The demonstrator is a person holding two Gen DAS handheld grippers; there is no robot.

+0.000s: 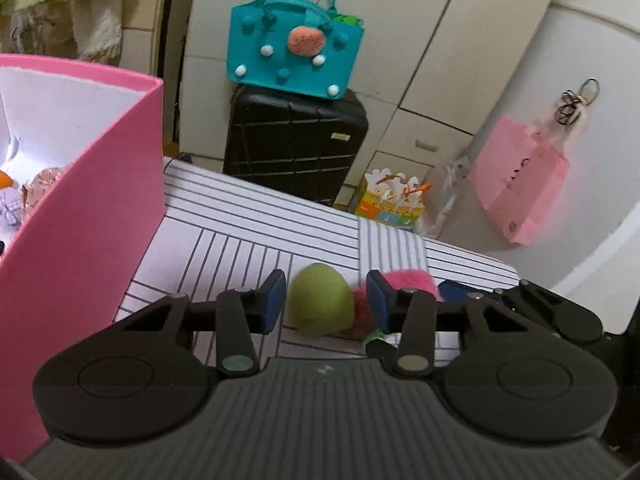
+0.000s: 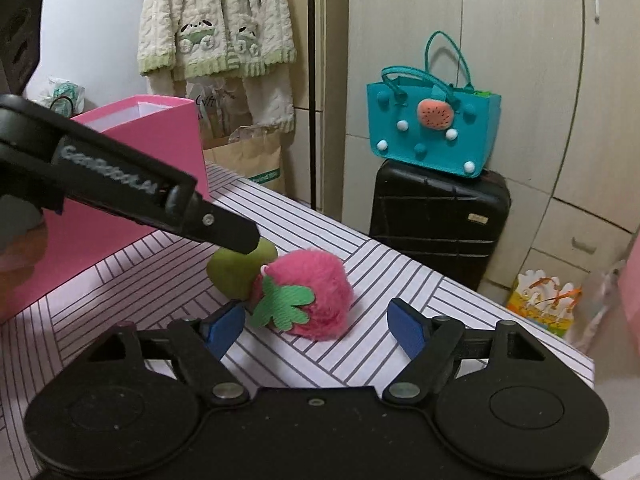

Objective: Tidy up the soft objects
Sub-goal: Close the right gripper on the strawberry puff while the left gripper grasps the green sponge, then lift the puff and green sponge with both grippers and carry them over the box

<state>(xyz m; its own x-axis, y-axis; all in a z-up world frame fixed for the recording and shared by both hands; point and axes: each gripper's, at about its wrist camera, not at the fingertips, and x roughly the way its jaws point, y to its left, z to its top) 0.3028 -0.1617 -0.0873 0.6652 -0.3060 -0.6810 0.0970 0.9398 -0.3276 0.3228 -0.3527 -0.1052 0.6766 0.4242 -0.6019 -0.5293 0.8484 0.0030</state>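
Left hand-held gripper (image 1: pixel 326 300) spread around green ball (image 1: pixel 322 304), untouched; closing risks snagging adjacent pink strawberry plush (image 2: pixel 310 294); right hand-held gripper (image 2: pixel 318 326) spread, empty.

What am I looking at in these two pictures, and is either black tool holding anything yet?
Each picture comes from a camera mounted on a hand-held tool, looking forward along its two blue-padded fingers. A person carries one in each hand.

In the left wrist view, the left tool has a green plush ball between its pads, with small gaps showing on both sides, so no grip yet.

In the right wrist view, the right tool stands open before a pink plush strawberry, not touching it. The black bar crossing that view is the left tool.

Both toys lie on the striped surface, beside a pink box.
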